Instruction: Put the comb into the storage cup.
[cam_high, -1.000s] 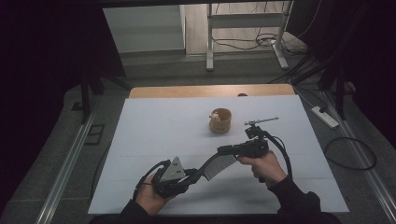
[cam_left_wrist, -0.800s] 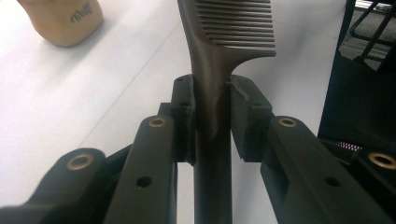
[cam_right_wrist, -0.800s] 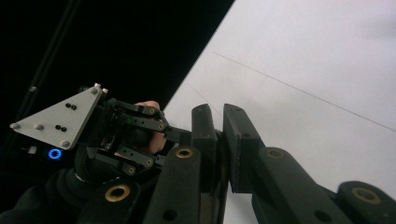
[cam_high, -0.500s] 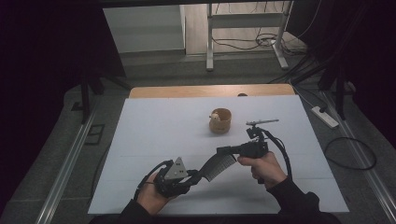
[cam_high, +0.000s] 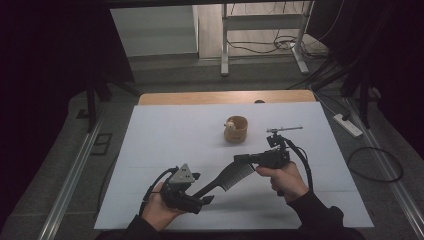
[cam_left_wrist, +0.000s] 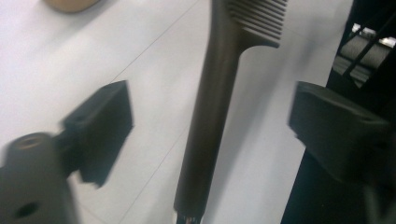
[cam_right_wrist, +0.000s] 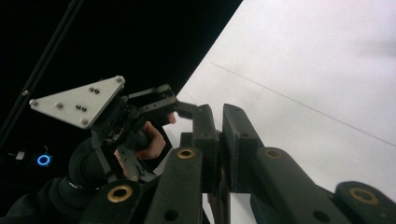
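1. High view: your right gripper (cam_high: 245, 159) sits toward the near right part of the white worktop (cam_high: 165, 130), its jaws closed tight on the toothed end of a dark comb (cam_high: 225, 179). The comb slants from there down toward the near edge, its handle reaching your left gripper (cam_high: 202, 192). Your left hand (cam_high: 159, 210) holds that gripper at the near edge, left of centre; its jaws have just been opening, with the handle end still lying between them. A small wooden cup (cam_high: 235, 129) stands well apart, closer to the far edge, around the middle of the worktop.

2. Left gripper view: your left gripper (cam_left_wrist: 205, 121) shows both jaws standing wide, one at each side of the frame, and neither pad touches the comb (cam_left_wrist: 212, 107). The handle runs up the middle between them, with the teeth at the top, above the white worktop (cam_left_wrist: 74, 60). The base of the wooden cup (cam_left_wrist: 70, 3) peeks in at the top left.

3. Right gripper view: your right gripper (cam_right_wrist: 219, 135) has its jaws pressed nearly together, with a thin dark strip of the comb (cam_right_wrist: 219, 205) pinched between them. Beyond, your left hand (cam_right_wrist: 149, 142) grips the left gripper (cam_right_wrist: 161, 105) with its grey three-cornered plate on top, at the edge of the worktop (cam_right_wrist: 317, 70).
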